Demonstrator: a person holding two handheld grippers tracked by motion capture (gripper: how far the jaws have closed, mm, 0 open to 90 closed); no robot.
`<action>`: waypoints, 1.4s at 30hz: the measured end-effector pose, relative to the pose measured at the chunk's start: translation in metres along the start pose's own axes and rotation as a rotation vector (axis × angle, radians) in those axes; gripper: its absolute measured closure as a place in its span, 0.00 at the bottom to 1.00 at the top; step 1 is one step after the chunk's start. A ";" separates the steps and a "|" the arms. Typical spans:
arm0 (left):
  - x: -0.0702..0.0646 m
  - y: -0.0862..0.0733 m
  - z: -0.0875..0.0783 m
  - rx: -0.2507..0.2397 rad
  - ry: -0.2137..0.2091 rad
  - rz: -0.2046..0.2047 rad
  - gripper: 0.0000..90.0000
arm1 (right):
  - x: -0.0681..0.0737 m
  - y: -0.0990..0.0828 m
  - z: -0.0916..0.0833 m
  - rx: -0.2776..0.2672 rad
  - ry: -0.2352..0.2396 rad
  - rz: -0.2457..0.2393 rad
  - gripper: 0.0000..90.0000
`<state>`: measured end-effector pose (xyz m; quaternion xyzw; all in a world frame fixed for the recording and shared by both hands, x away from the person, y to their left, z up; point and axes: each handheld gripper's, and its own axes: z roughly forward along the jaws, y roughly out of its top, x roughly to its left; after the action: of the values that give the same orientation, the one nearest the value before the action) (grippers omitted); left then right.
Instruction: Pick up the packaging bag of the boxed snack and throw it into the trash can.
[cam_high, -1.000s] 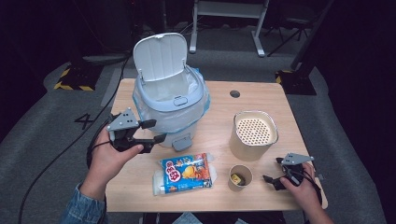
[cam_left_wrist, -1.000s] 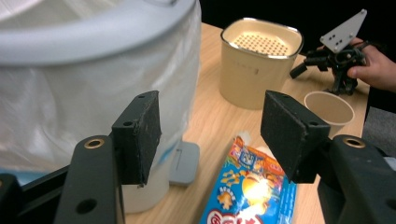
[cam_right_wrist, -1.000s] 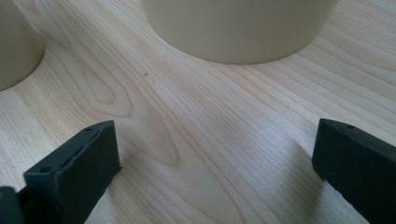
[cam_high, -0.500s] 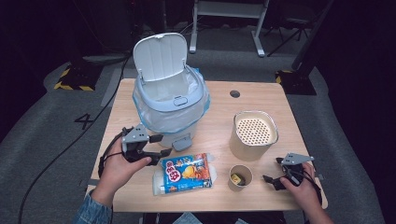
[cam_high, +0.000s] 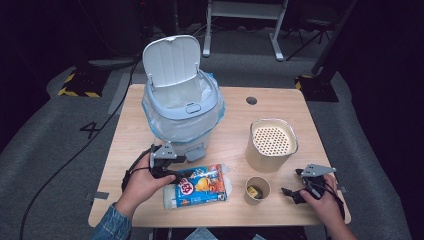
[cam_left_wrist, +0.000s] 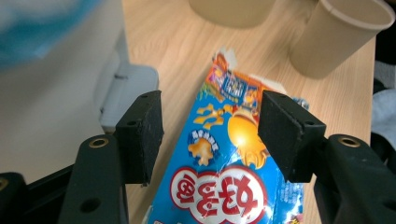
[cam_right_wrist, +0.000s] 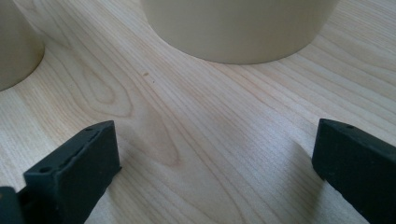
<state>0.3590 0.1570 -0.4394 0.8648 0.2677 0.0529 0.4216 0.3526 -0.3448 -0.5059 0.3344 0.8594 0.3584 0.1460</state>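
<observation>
A blue and orange snack bag lies flat near the table's front edge. My left gripper has come down at the bag's left end. In the left gripper view the bag runs between and under the two pads, which stand apart without pressing on it. The jaws of the left gripper have just been closing a little. My right gripper rests low at the front right, open, and in its own view the right gripper has only bare wood between its jaws.
A pale blue bin with its lid raised and a plastic liner stands just behind the bag. A tan canister with a perforated top sits right of centre, a small paper cup in front of it. The wooden table ends close behind both hands.
My left hand has dropped from beside the bin down toward the table, and the gripper has reached the bag's left end. The right hand has stayed put.
</observation>
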 end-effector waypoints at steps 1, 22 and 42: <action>0.001 -0.001 0.006 0.029 -0.005 0.001 0.46 | 0.000 0.000 0.000 0.000 -0.002 0.002 0.01; 0.008 0.002 0.050 0.290 -0.012 0.008 0.62 | 0.000 0.000 0.000 0.000 -0.002 0.002 0.01; 0.002 0.019 -0.001 0.045 -0.040 0.004 0.99 | 0.000 0.000 0.000 0.001 -0.002 0.003 0.01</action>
<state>0.3688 0.1489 -0.4248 0.8754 0.2587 0.0302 0.4073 0.3522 -0.3447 -0.5059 0.3362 0.8587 0.3580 0.1462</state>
